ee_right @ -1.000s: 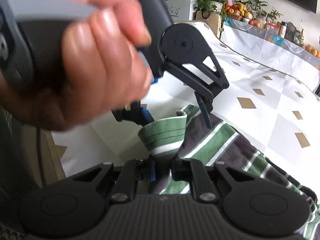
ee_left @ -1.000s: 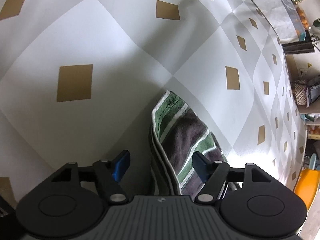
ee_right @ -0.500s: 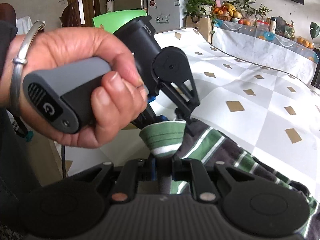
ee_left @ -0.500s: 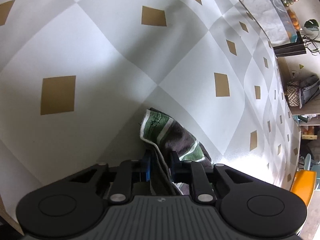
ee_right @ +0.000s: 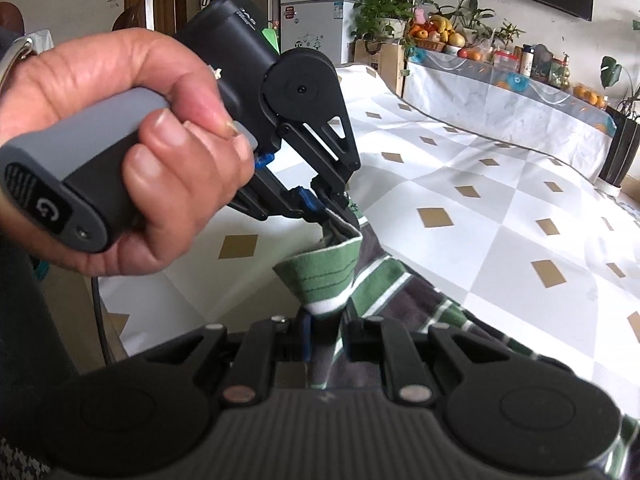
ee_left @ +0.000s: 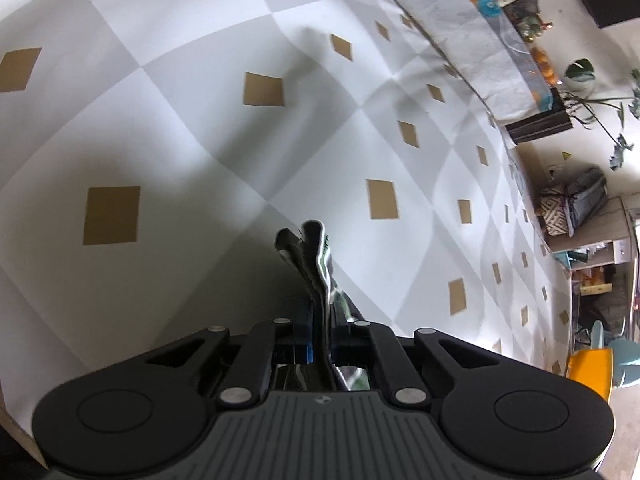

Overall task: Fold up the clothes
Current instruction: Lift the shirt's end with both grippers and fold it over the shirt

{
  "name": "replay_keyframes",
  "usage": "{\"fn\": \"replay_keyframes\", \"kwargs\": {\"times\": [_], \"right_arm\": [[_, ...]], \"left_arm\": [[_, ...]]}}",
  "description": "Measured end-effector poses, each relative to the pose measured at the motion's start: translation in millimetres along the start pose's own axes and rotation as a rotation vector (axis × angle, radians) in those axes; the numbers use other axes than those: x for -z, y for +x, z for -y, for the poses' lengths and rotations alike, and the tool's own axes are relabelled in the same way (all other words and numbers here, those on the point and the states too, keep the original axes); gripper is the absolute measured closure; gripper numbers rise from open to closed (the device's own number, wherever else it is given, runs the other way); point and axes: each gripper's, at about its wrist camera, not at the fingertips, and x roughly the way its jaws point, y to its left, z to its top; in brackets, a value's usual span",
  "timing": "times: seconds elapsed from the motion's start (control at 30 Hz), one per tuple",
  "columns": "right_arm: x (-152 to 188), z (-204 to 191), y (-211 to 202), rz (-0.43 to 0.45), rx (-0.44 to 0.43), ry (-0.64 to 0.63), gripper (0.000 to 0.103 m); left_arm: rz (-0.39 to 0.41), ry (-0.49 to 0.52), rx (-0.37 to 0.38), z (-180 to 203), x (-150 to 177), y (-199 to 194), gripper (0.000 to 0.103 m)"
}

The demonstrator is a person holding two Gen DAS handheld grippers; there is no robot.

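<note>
A striped garment (ee_right: 384, 280) in green, white and dark grey lies on the checked tablecloth (ee_right: 500, 208). My right gripper (ee_right: 326, 336) is shut on its green edge at the near corner. My left gripper (ee_right: 324, 210) is held by a hand (ee_right: 120, 160) just beyond and is shut on the same edge a little further along. In the left wrist view the left gripper (ee_left: 320, 328) pinches several layers of the garment (ee_left: 316, 260), which stand up edge-on between its jaws. The cloth between the two grips is lifted off the table.
A white and grey tablecloth (ee_left: 200, 120) with tan diamonds covers the table. Behind it stands a sideboard (ee_right: 500, 96) with fruit, bottles and plants. A white fridge (ee_right: 316, 28) is at the back. A yellow chair (ee_left: 588, 368) stands past the table's right side.
My left gripper went from open around the garment's edge to shut on it and lifted it. The right gripper kept its grip, and the cloth rose off the table.
</note>
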Motion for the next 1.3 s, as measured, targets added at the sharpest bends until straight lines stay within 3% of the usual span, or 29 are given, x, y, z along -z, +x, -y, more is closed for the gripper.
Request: {"fn": "replay_keyframes", "kwargs": {"times": [0.33, 0.7, 1.13, 1.3], "right_arm": [[3, 5, -24, 0.022, 0.044, 0.002, 0.091], [7, 18, -49, 0.056, 0.104, 0.0, 0.093], [26, 65, -98, 0.061, 0.202, 0.17, 0.092], [40, 95, -124, 0.061, 0.262, 0.294, 0.092]], "left_arm": [[-0.014, -0.049, 0.056, 6, 18, -3, 0.098], [-0.022, -0.024, 0.107, 40, 34, -2, 0.098], [-0.095, 0.093, 0.159, 115, 75, 10, 0.098], [-0.144, 0.155, 0.176, 154, 100, 24, 0.098]]}}
